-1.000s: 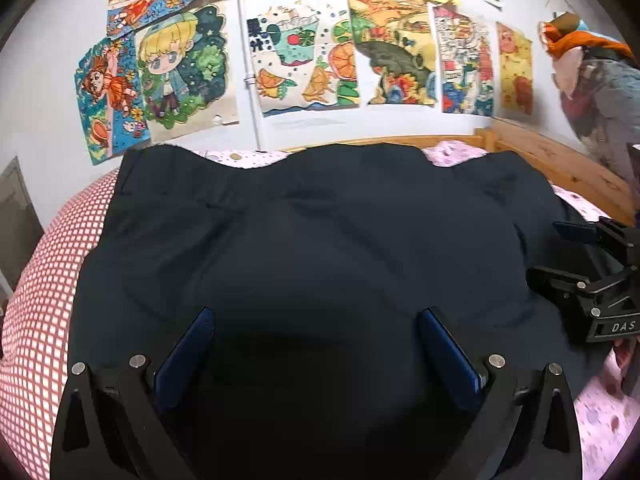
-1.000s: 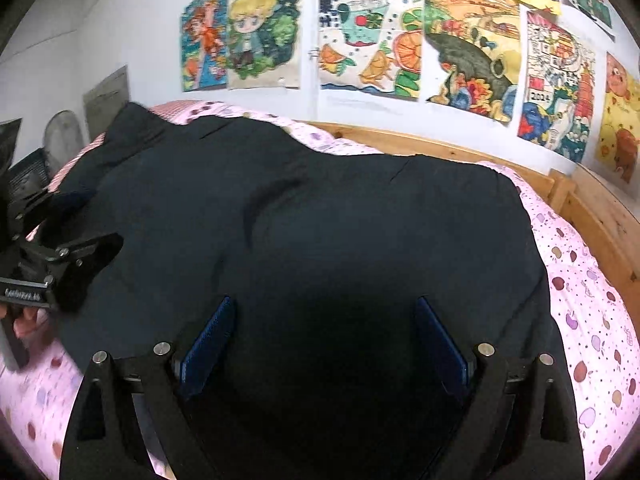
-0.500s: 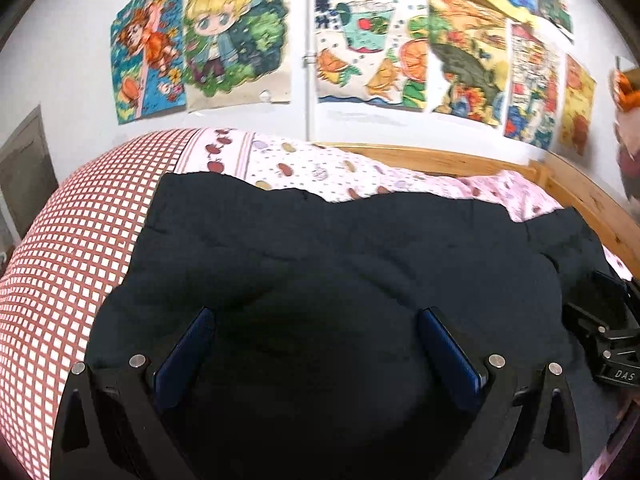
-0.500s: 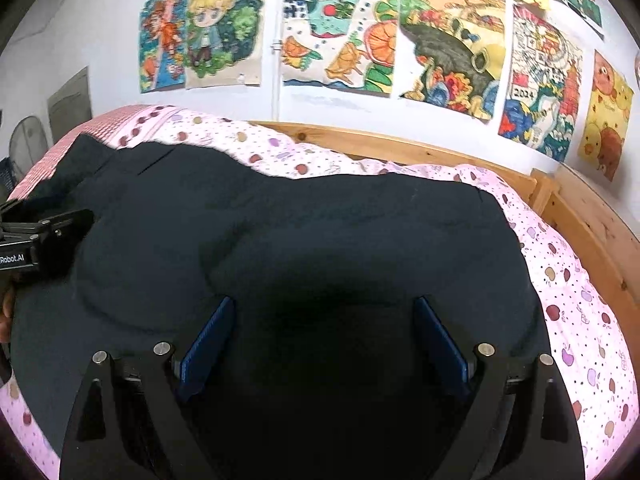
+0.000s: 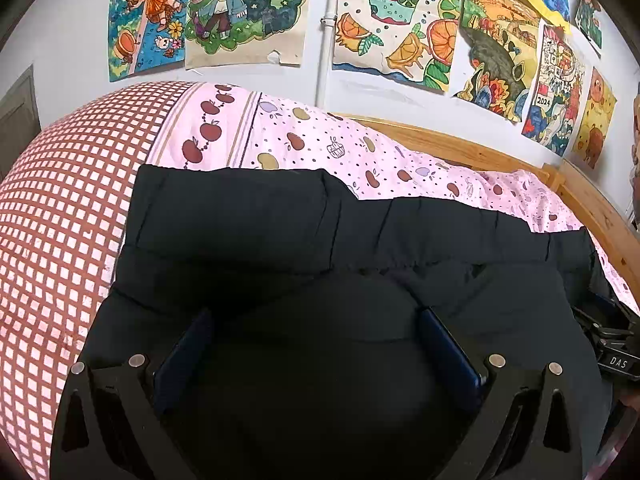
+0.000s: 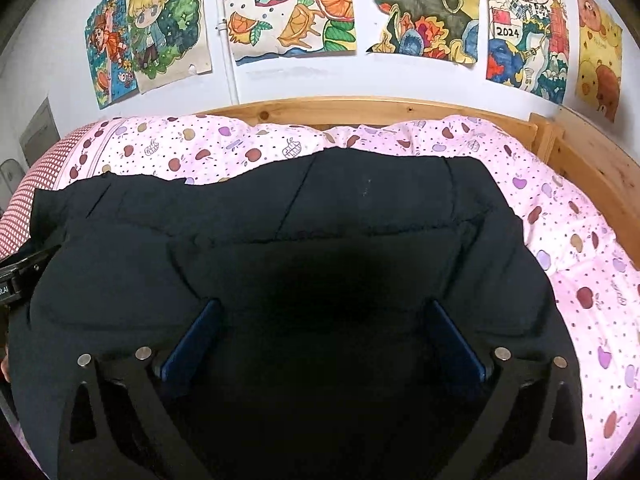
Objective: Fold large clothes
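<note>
A dark navy padded garment (image 5: 280, 232) lies spread on the bed, a folded upper layer ending in a stitched edge across its middle. My left gripper (image 5: 315, 314) hovers low over its near left part, blue pads wide apart, with fabric bulging between them and no visible pinch. Over the near right part, my right gripper (image 6: 324, 306) has its jaws opening. The garment (image 6: 360, 208) lies between those fingers but the pads do not press it. Part of the right gripper (image 5: 612, 344) shows at the left view's right edge.
Under the garment is a pink fruit-print sheet (image 6: 580, 240), with a red checked cover (image 5: 52, 220) to the left. A wooden bed frame (image 6: 580, 168) runs along the back and right. Drawings hang on the white wall (image 5: 256, 8).
Both grippers have moved forward and down over the garment. Its far edge is now nearer, with more sheet showing behind it. The right gripper's pads stand wider apart than before.
</note>
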A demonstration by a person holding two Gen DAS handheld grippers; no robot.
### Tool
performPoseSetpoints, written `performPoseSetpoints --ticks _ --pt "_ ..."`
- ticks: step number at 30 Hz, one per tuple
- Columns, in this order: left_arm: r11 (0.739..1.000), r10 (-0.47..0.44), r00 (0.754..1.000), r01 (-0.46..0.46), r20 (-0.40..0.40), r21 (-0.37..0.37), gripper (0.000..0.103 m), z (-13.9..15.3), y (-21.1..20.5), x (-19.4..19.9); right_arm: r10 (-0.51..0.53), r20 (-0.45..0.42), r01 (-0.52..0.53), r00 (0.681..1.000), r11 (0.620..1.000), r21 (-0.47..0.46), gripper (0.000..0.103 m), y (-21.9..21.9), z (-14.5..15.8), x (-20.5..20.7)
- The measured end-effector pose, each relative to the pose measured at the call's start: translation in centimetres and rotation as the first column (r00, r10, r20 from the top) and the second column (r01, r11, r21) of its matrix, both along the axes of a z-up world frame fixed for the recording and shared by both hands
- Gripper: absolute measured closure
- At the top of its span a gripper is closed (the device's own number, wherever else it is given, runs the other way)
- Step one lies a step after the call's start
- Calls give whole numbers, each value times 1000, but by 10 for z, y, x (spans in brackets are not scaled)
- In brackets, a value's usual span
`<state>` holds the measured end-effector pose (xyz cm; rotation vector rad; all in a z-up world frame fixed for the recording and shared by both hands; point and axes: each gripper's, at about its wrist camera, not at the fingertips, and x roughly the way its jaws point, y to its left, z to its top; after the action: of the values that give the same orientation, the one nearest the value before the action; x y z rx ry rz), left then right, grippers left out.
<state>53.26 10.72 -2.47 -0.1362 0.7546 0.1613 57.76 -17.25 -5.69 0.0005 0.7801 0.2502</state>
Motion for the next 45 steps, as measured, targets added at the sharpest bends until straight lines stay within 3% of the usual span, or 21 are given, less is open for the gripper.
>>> performPoseSetpoints --ticks 21,32,39,45 --pt "1000 -13 998 12 55 23 0 -3 -5 -6 -13 63 9 998 998 60 1 -9 -5 -11" --pt "1000 -8 997 6 83 22 0 7 -7 -22 -40 37 39 999 999 33 2 -14 2 -19" --pt "1000 1 994 -3 105 21 0 18 -4 -39 -126 93 120 988 990 69 2 -38 18 -36" --pt "995 18 985 -35 170 96 0 44 11 -60 -187 126 183 974 982 46 2 -77 31 -44"
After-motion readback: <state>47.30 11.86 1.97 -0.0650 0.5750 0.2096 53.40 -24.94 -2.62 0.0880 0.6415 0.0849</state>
